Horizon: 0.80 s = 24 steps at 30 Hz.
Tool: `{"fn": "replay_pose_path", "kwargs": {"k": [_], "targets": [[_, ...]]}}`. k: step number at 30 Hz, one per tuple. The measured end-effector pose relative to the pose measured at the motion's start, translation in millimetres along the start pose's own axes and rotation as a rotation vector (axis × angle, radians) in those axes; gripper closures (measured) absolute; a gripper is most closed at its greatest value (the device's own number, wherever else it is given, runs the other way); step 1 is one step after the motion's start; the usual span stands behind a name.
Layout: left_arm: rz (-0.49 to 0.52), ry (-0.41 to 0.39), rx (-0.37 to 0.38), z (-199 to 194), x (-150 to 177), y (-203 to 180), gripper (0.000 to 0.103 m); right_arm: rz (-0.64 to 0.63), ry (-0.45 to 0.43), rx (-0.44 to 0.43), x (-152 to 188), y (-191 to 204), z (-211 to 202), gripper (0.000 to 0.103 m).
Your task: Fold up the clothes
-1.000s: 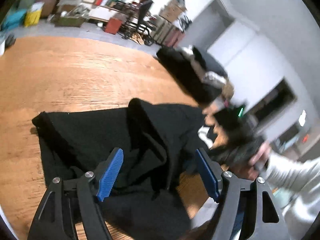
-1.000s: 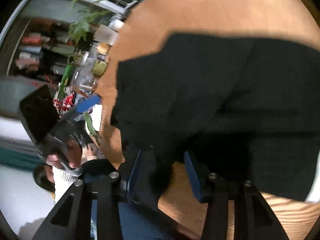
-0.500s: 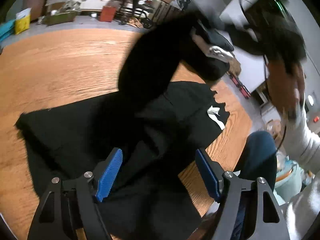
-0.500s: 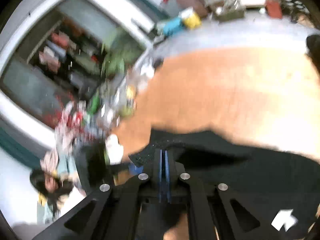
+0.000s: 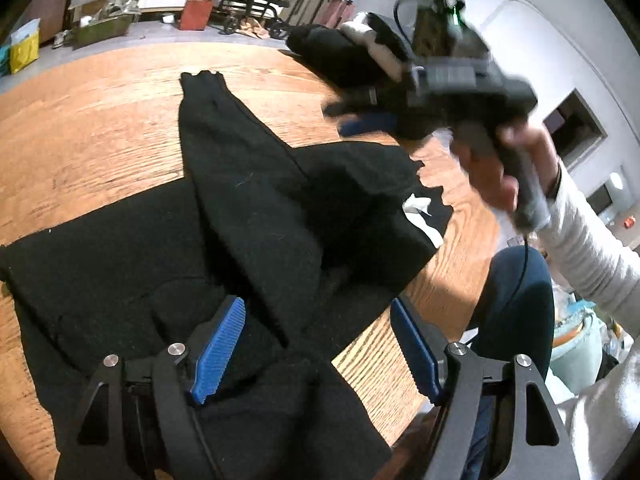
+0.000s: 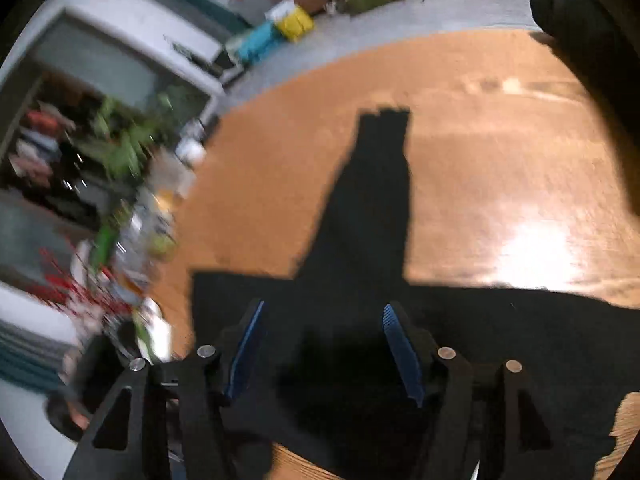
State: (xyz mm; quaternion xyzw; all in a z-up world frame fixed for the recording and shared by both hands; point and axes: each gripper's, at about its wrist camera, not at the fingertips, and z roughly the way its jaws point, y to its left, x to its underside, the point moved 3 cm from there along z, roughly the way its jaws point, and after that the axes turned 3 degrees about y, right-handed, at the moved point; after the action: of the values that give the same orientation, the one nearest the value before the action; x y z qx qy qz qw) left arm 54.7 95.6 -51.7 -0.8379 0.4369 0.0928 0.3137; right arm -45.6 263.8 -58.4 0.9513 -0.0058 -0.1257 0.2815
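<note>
Wooden table (image 5: pixel 100 112) (cluttered room).

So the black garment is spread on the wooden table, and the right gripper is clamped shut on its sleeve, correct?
Not quite. The right gripper is open, as the right wrist view shows: its jaws have just opened and grip nothing. The black garment does lie spread on the wooden table.

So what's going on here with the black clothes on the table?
A person is folding a black garment spread on a wooden table, using tongs in each hand. The right tongs have just been opening, with nothing clamped, and one sleeve now lies straight across the wood. The left tongs hover open over the near edge, gripping nothing.
</note>
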Motion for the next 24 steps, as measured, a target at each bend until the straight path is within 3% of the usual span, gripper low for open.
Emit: {"fn": "replay_pose_path", "kwargs": {"k": [2,3,4,6,10,12,16,18,20,21,24], "targets": [[-0.029,-0.010,-0.011,1.8,-0.6,2.8,0.028,-0.016,0.024,0.030,9.5,-16.0,6.4,0.037],[-0.041,-0.013,-0.016,2.5,-0.5,4.0,0.035,-0.024,0.036,0.045,14.1,-24.0,9.6,0.037],[-0.046,-0.015,-0.026,2.9,0.3,4.4,0.061,-0.028,0.044,0.051,17.1,-29.7,10.3,0.037],[-0.056,-0.020,-0.044,3.5,1.9,5.5,0.094,-0.036,0.059,0.062,22.9,-40.9,11.8,0.037],[-0.096,-0.068,0.013,-10.1,3.6,7.8,0.095,-0.041,0.059,0.081,25.9,-45.9,20.4,0.037],[-0.140,-0.094,0.077,-18.7,2.7,13.8,0.095,-0.029,0.077,0.037,28.1,-46.3,21.8,0.038],[-0.170,-0.067,0.111,-13.7,2.0,21.0,0.095,-0.012,0.122,-0.039,33.9,-47.8,28.6,0.039],[-0.178,0.002,0.116,-0.2,4.1,21.5,0.095,-0.012,0.131,-0.063,32.0,-46.4,33.9,0.048],[-0.202,0.065,0.112,9.8,8.3,25.0,0.095,-0.007,0.133,-0.069,29.3,-44.1,35.4,0.087],[-0.215,0.092,0.117,13.2,11.0,27.1,0.095,-0.008,0.119,-0.064,27.9,-42.0,30.9,0.096],[-0.279,0.173,0.123,24.5,21.4,39.5,0.095,-0.064,0.071,-0.052,26.5,-32.2,13.7,0.097]]}}
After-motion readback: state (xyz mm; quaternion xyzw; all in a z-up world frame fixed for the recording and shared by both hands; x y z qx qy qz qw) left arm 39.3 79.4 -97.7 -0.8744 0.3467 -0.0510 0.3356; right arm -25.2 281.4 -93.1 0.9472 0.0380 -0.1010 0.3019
